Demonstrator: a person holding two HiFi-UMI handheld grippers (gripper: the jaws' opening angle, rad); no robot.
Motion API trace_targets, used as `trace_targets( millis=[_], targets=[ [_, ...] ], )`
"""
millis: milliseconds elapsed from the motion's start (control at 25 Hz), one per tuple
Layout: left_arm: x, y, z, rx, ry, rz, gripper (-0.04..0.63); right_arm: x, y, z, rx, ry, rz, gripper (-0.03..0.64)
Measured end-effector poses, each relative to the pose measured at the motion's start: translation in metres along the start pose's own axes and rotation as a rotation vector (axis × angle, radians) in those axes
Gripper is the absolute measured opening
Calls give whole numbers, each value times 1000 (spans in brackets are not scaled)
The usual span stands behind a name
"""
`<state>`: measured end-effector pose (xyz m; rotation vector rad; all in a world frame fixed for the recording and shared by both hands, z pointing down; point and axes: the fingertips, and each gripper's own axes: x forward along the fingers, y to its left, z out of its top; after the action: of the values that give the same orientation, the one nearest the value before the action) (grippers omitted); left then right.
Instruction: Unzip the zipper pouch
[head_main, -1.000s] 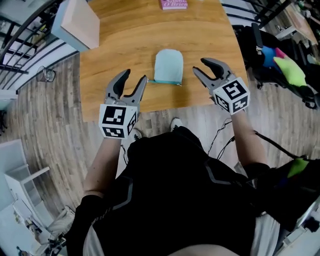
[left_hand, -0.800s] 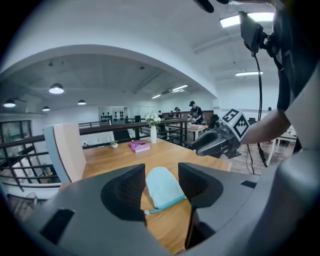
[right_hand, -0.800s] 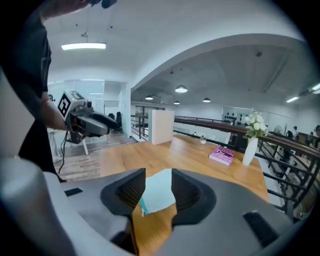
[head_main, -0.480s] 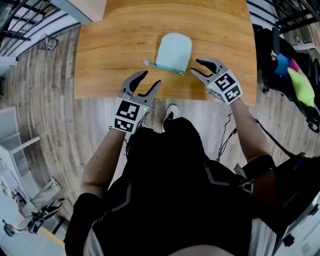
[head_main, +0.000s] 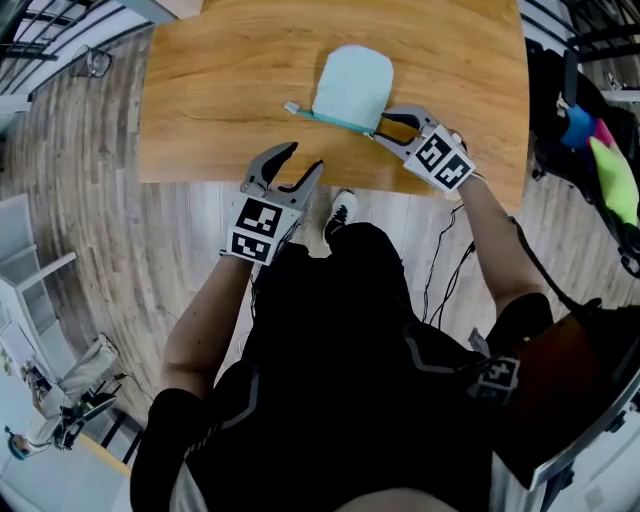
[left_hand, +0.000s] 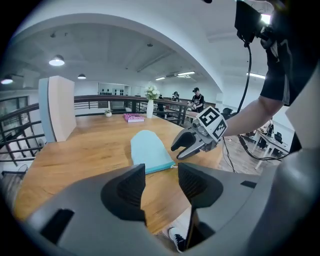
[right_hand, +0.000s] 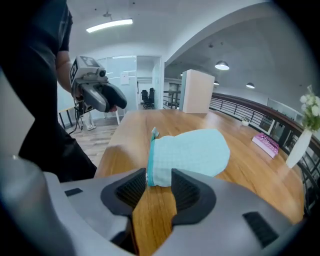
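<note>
Your left gripper (head_main: 305, 156) hangs released and empty off the table's (head_main: 200, 100) near edge, short of the pouch (head_main: 352, 85) lying flat mid-table, zipper edge (head_main: 330, 119) facing you. Your right gripper (head_main: 383, 125), jaws also spread, frames its near right corner without pinching. Since nothing pins the pouch, tugging one-handed could drag or bunch it.

Wood table (head_main: 200, 100) is standing on grey plank floor (head_main: 80, 250). Black railing (left_hand: 100, 98) is running behind table's far edge. Round ceiling lights (left_hand: 56, 61) are glowing overhead. White vase (left_hand: 150, 107) w/ flowers is sitting nr far edge, pink book (left_hand: 133, 118) lying beside it.
</note>
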<state>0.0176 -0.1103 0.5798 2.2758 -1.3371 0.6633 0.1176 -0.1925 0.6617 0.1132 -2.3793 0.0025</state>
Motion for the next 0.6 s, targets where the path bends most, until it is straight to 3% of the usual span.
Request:
trace_targets(
  millis=[280, 360, 600],
  targets=[
    [5, -4, -8, 17, 18, -11, 224, 19, 8, -15, -89, 60, 57, 177],
    [6, -5, -9, 13, 21, -14, 218, 22, 7, -19, -110, 72, 61, 141],
    [6, 1, -10, 2, 26, 3, 210, 31, 9, -23, -175, 105, 89, 124]
  ],
)
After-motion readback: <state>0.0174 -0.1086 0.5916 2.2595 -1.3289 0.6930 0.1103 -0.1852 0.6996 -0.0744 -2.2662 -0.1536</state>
